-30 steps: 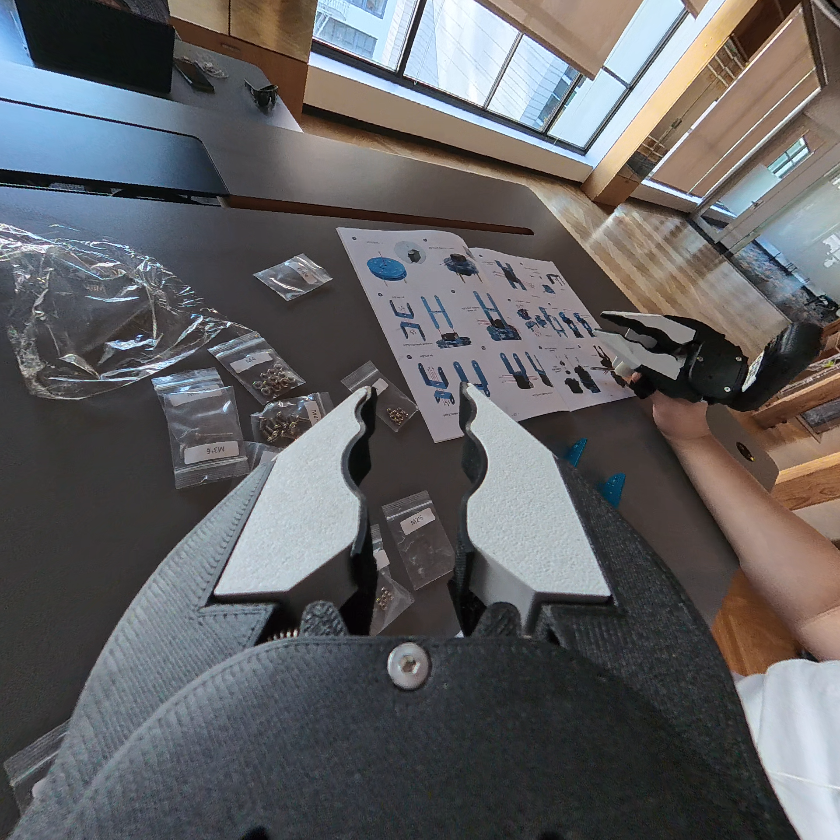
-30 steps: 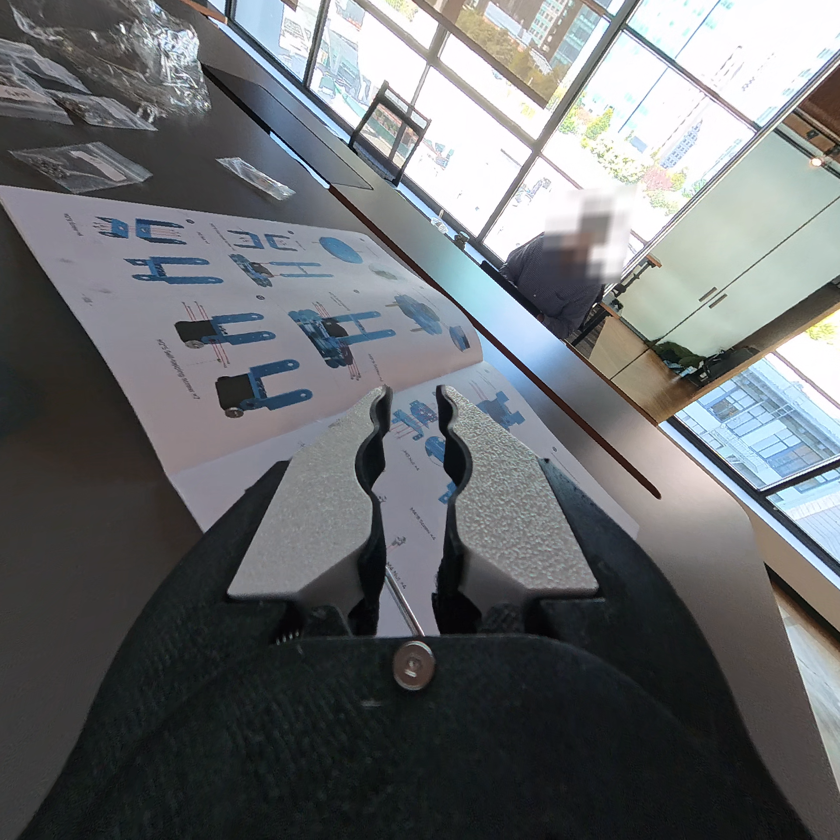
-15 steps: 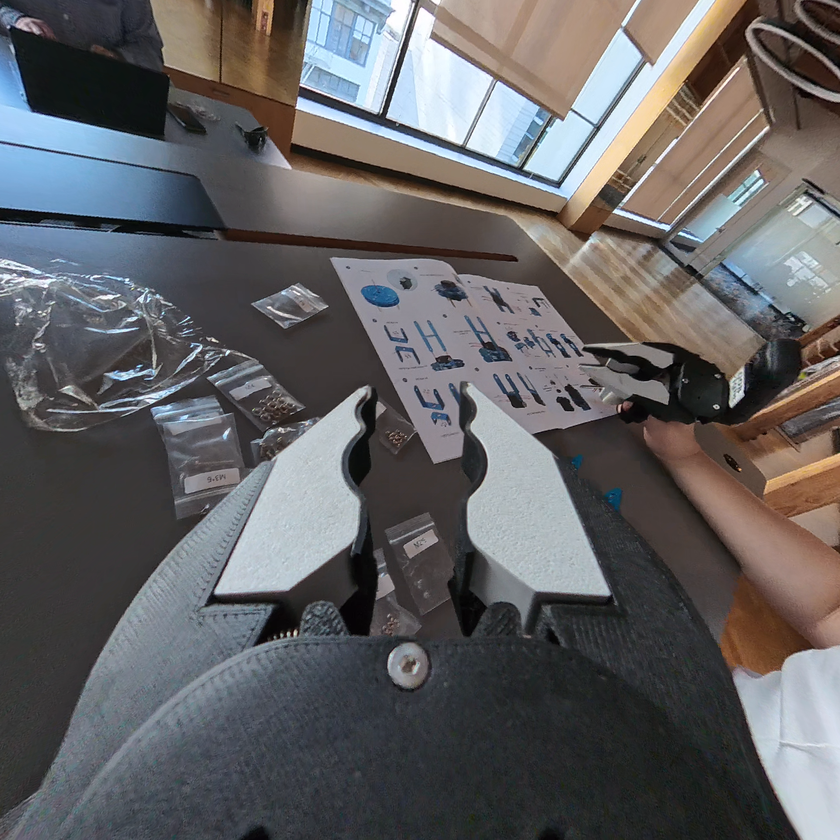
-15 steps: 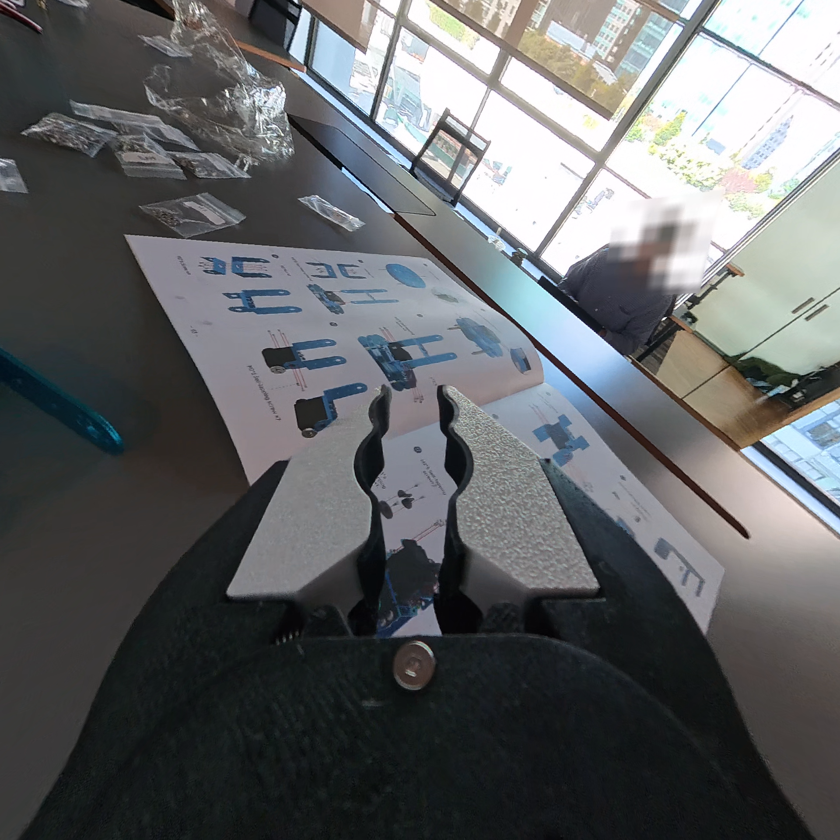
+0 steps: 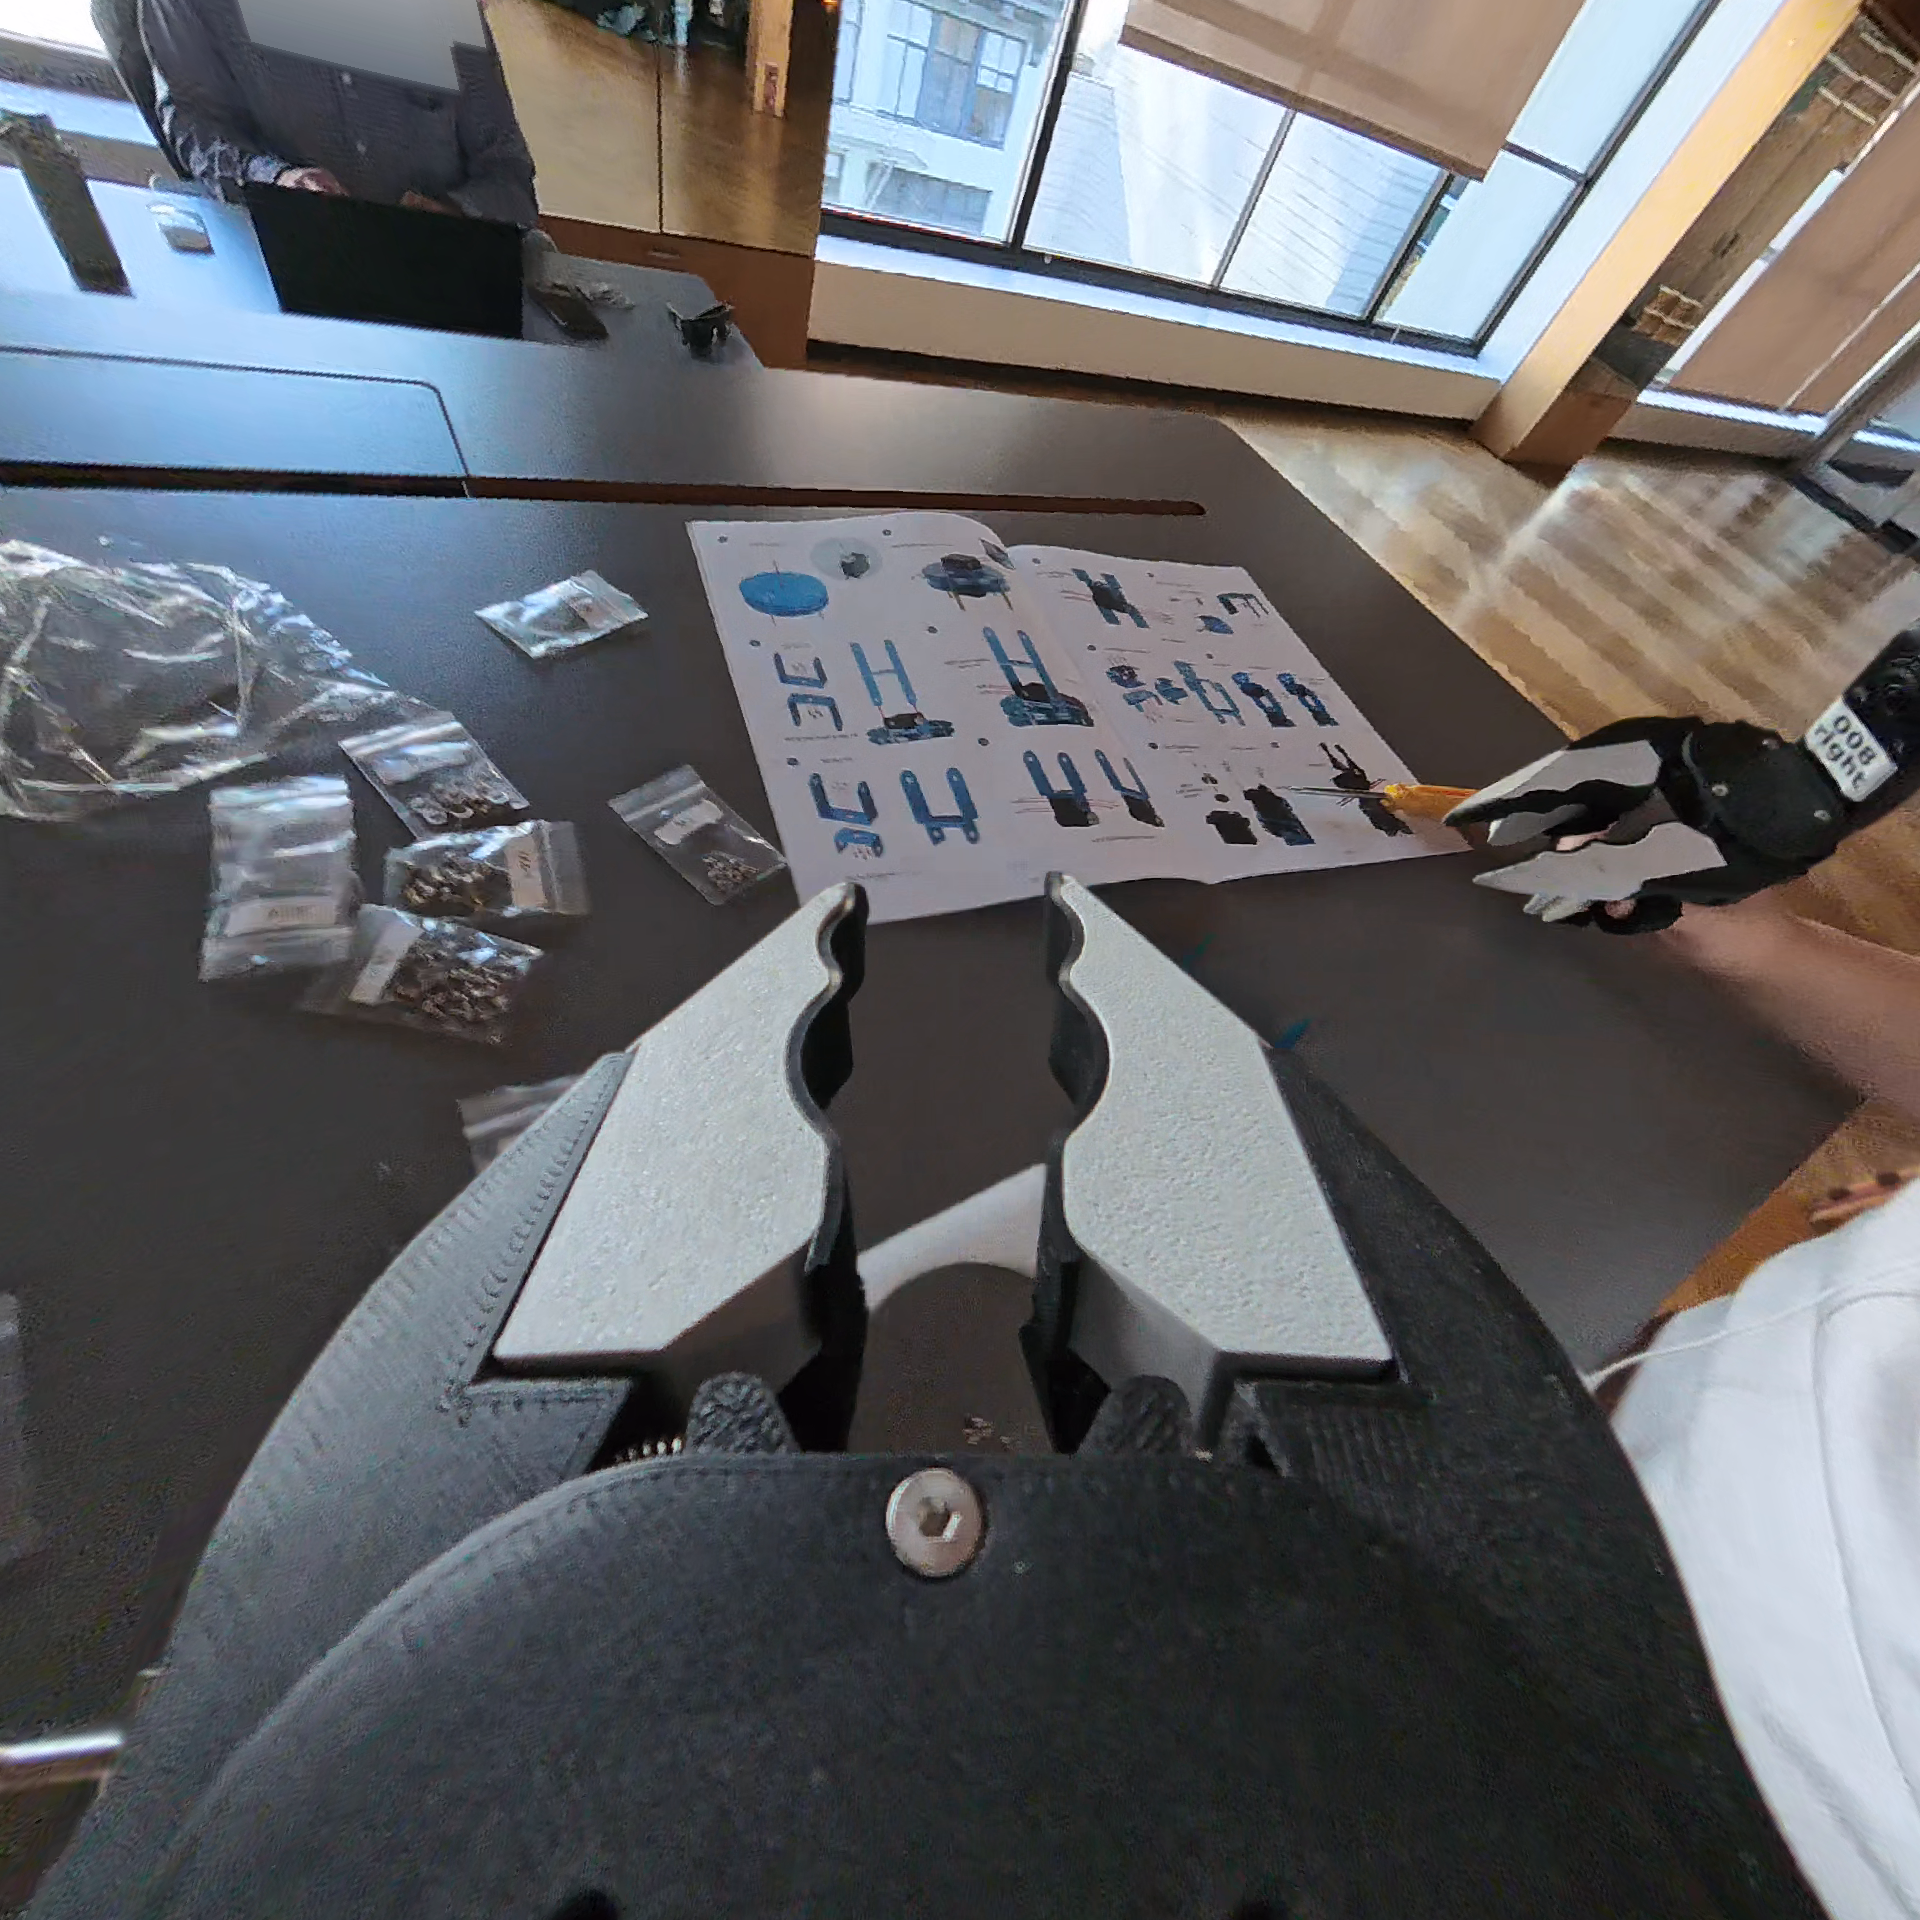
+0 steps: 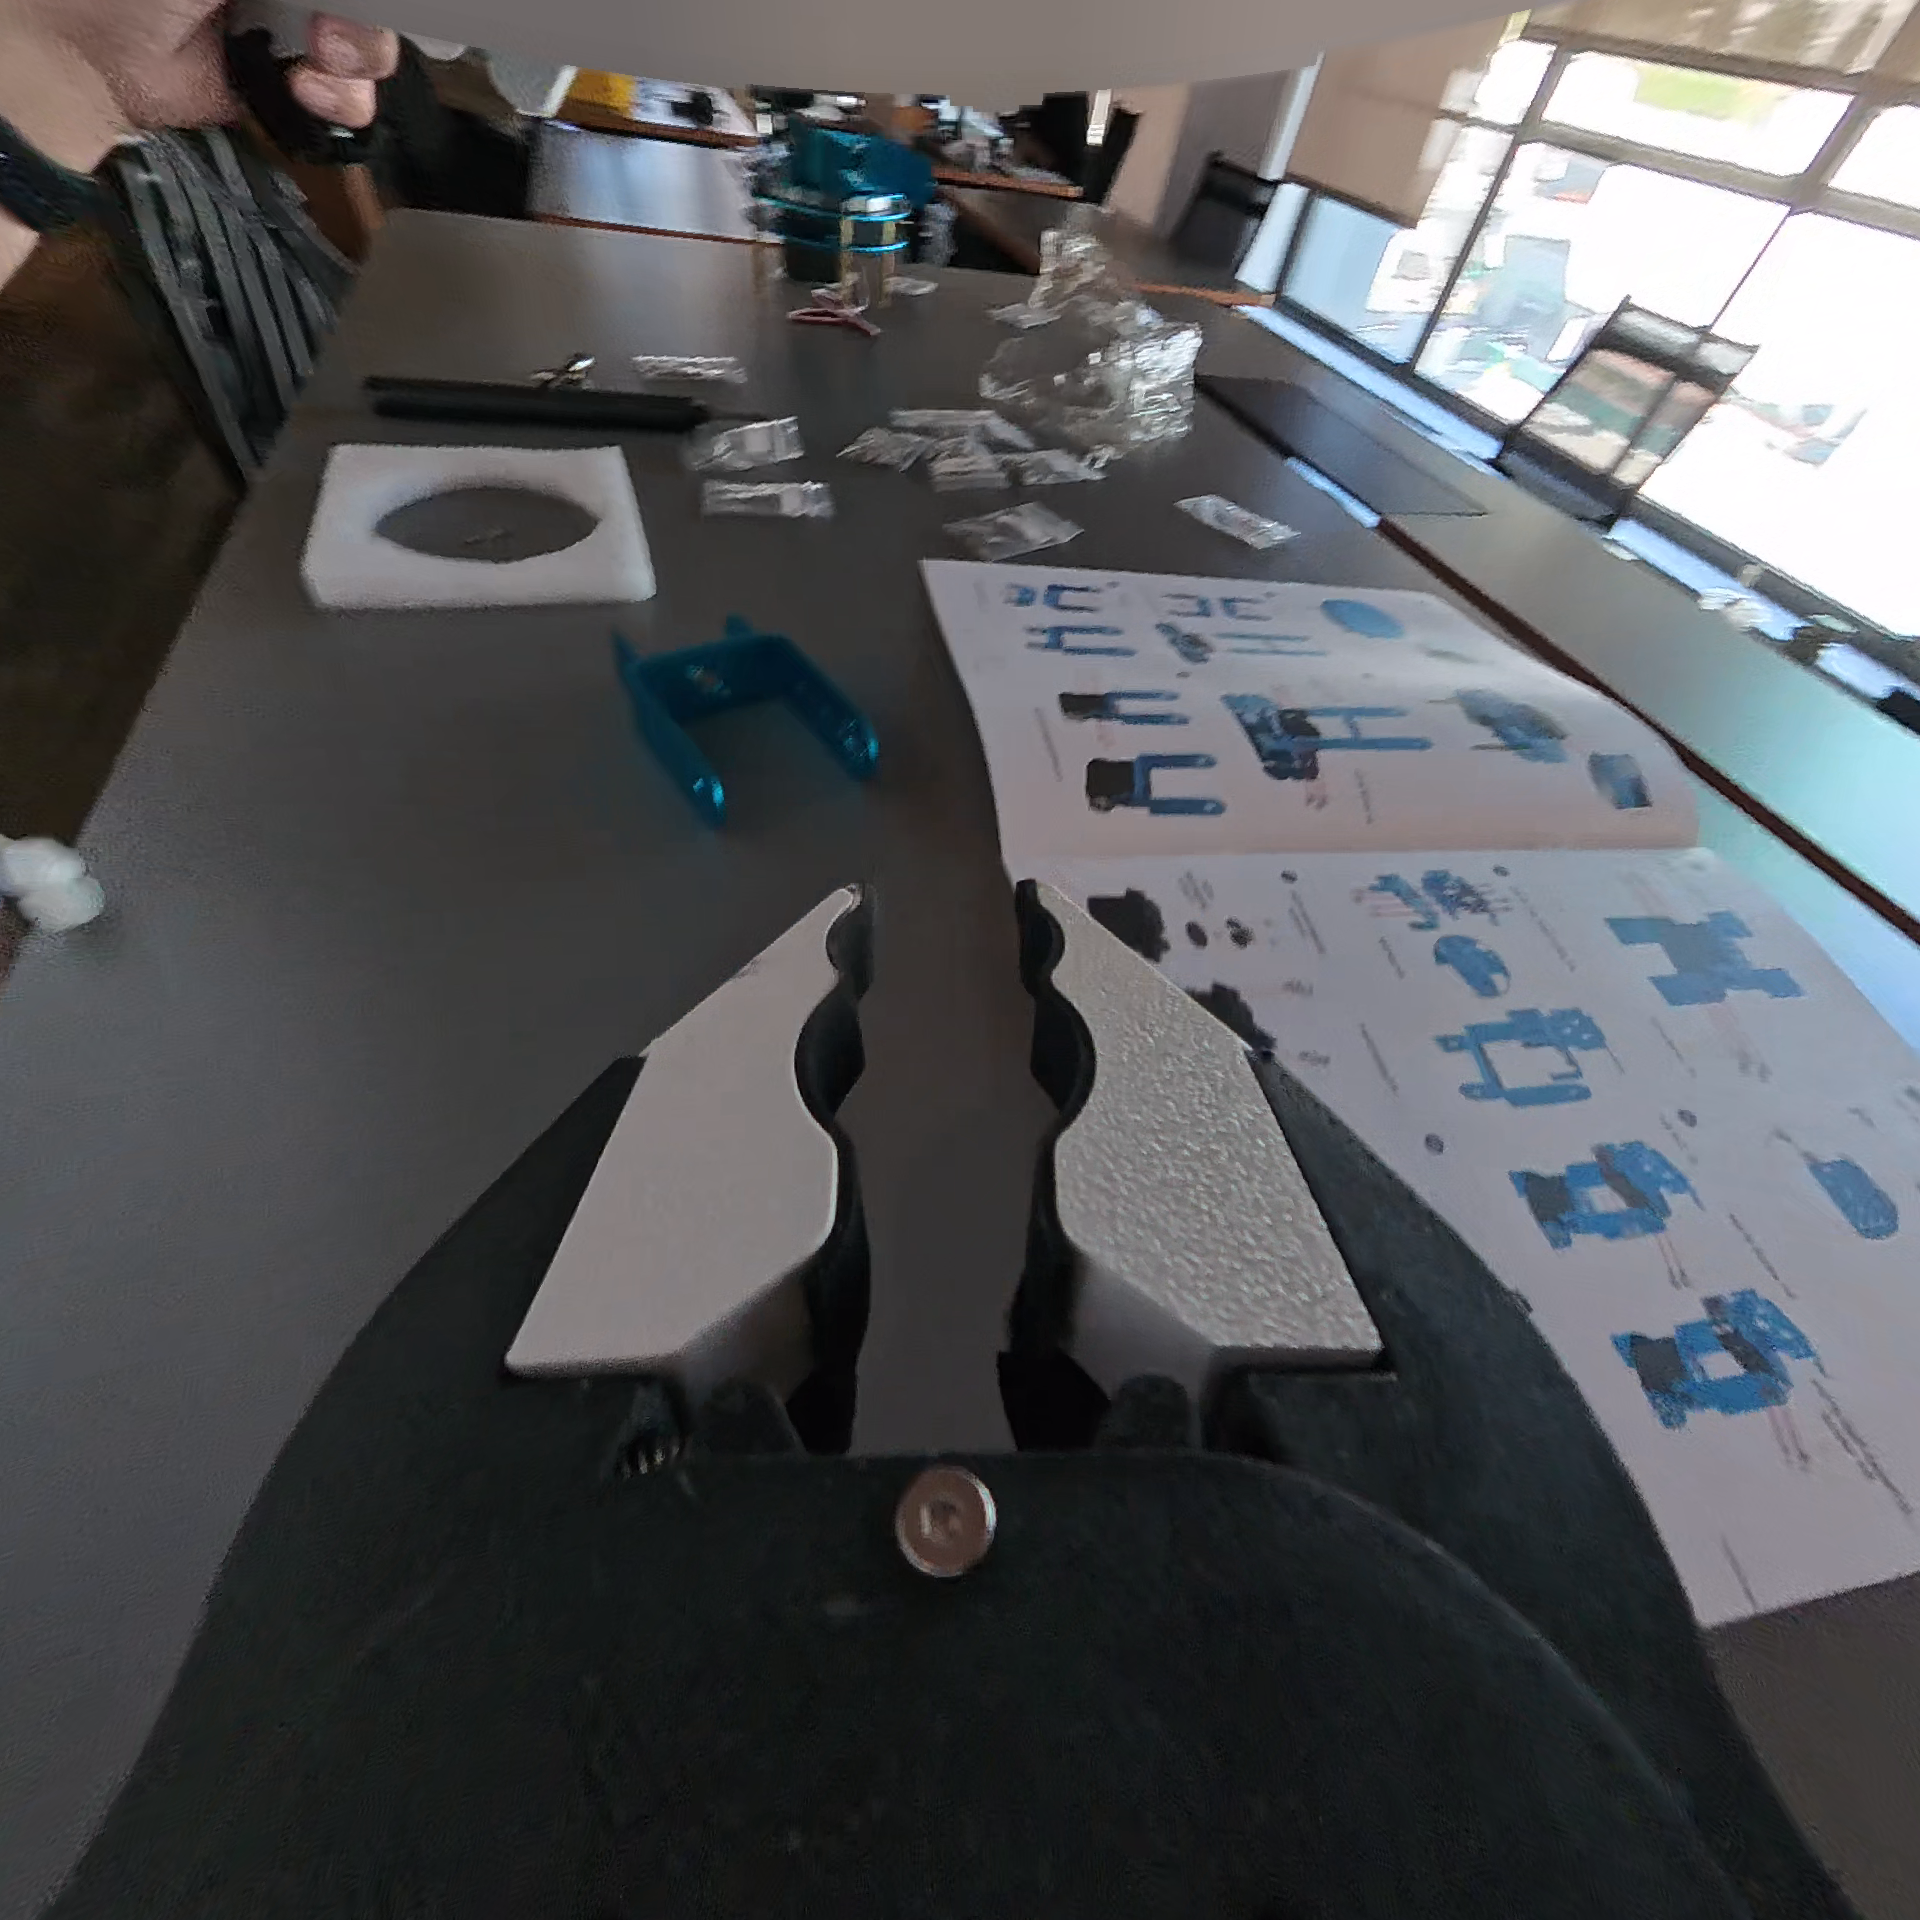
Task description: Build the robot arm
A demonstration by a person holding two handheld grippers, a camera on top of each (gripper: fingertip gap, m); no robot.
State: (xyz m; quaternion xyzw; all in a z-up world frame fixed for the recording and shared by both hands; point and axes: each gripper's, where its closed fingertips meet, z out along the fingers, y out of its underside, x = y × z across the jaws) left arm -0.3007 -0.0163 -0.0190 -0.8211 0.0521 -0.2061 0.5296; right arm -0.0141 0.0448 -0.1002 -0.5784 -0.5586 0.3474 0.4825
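My left gripper (image 5: 954, 902) is open and empty, held above the dark table (image 5: 1455, 1091) over a white foam square (image 5: 935, 1236). My right gripper (image 6: 940, 899) is open and empty, low over the table at the near left corner of an open instruction booklet (image 6: 1351, 727). In the left wrist view the right gripper (image 5: 1527, 831) points left at the booklet (image 5: 1039, 707). A yellow-handled screwdriver (image 5: 1392, 795) lies on the page just past its tips. A blue U-shaped bracket (image 6: 743, 707) lies ahead of the right gripper.
Several small clear bags of screws (image 5: 447, 883) and crumpled clear plastic (image 5: 135, 675) lie left of the booklet. The foam square with a round hole (image 6: 478, 530), black rods (image 6: 530, 405) and a blue assembly (image 6: 842, 197) lie farther off. A person sits at a laptop (image 5: 384, 260). There is about 30 cm between the tips of the two grippers. The blue U-shaped bracket (image 6: 743, 707) lies around 15 cm away from my right fingertips.
The right gripper swung left off the booklet and opened slightly wider; the thin metal shaft seen between its fingers a second ago is gone. The left gripper pulled back over the foam.
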